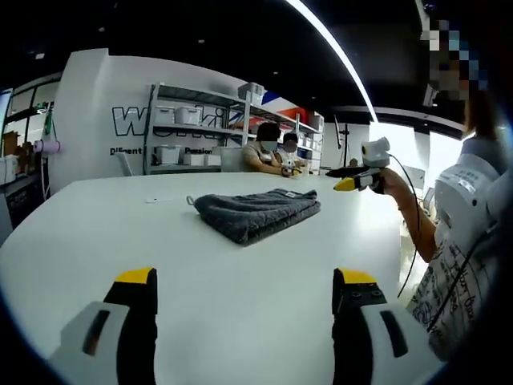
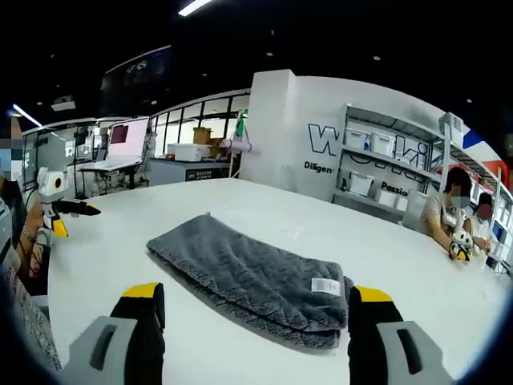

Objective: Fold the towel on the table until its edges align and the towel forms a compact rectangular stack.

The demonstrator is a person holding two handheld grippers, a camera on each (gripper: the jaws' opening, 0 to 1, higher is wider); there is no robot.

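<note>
In the left gripper view, the left hand-held gripper (image 1: 244, 301) stands with jaws wide and empty at six o'clock, above the white tabletop (image 1: 96, 233). The grey towel (image 1: 256, 212) lies near the centre, already a folded, layered rectangle with nothing touching it. At three o'clock the right hand-held gripper (image 1: 346, 178) hangs in the air, apart from the towel, its jaws apparently closed on nothing. In the right gripper view its own jaws read wide. Folding looks essentially complete; the edges seem roughly aligned.
</note>
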